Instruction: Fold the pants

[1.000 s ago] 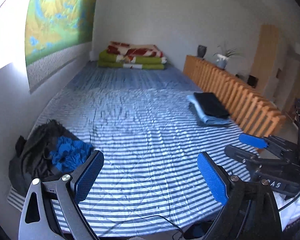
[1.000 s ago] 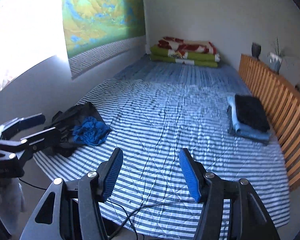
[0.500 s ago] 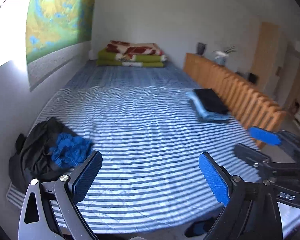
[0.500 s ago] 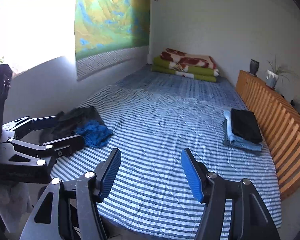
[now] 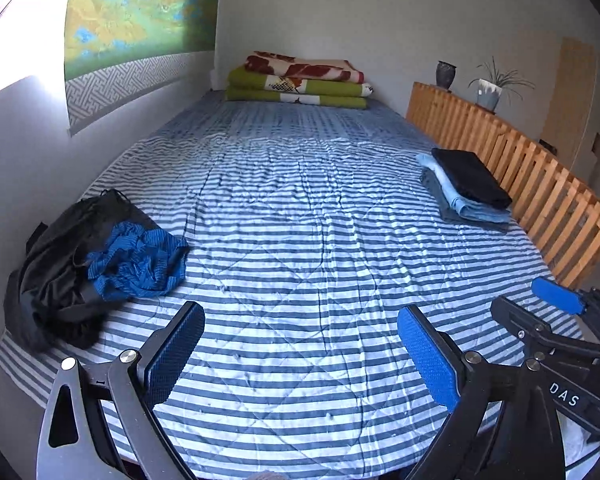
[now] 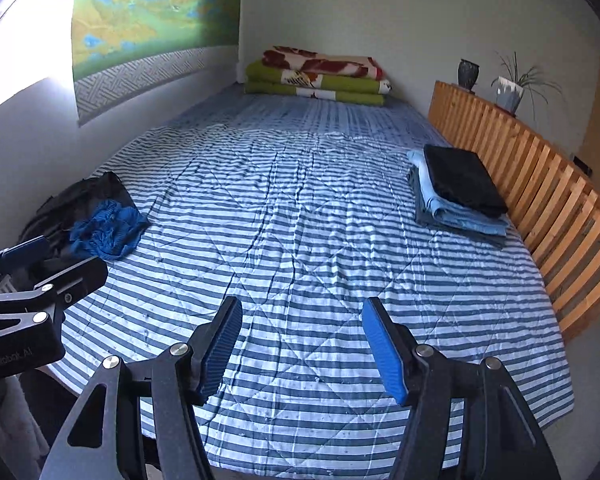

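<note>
Both tongs have come down closer to the bed [image 5: 300,264] since a second ago, and the left tongs [image 5: 300,356] and right tongs [image 6: 300,344] are spread apart with nothing in them. To start well, go to the bed's near left corner, where the crumpled pants [image 5: 136,260] lie on a black bag [image 5: 56,248], and pinch only the blue cloth. Folded clothes [image 5: 464,188] by the right edge and blankets [image 5: 300,84] at the far end are well out of the way.

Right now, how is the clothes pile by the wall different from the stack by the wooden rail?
The pile by the wall is crumpled and loose; the stack by the wooden rail is folded flat. The pile mixes black and bright blue; the stack shows black over light blue. Both lie on the striped bedcover.
</note>
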{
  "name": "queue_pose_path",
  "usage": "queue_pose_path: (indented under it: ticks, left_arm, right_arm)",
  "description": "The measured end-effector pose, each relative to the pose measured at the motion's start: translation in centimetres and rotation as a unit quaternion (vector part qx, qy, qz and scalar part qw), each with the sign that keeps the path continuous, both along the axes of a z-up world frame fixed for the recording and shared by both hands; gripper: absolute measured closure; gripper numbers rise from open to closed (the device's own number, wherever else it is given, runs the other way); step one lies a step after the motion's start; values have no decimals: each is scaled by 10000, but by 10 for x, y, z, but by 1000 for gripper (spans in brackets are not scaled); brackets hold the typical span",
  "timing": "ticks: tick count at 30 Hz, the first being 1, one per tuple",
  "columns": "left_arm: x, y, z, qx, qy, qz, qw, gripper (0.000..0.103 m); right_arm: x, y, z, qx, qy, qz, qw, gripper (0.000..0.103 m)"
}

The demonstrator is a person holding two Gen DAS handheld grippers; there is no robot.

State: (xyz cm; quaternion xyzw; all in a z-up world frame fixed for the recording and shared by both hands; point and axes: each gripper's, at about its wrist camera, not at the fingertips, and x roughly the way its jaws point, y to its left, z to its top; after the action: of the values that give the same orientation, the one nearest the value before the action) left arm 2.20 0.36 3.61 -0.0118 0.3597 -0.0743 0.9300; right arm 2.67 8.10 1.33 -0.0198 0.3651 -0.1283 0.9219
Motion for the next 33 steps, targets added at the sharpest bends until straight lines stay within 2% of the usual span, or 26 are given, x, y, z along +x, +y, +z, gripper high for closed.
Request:
queue_pose_path:
  ticks: [5, 10, 19, 33]
  left_arm:
    - [9, -3, -21, 18, 114, -17, 9999, 4]
    - [15, -10, -32, 43, 164, -100, 9998, 4]
    - [23, -26, -41, -64, 223, -352, 9991, 4]
    - [29, -31, -46, -28, 265, -475, 9985, 4]
  right_arm:
    - [5, -14, -18, 275, 85, -243, 9993, 45]
    - [4, -22, -31, 267, 149, -471, 9984, 45]
    - [-4, -31, -32, 96, 122, -721, 9973, 45]
    - [0, -45, -37, 182, 114, -1015, 9946, 45]
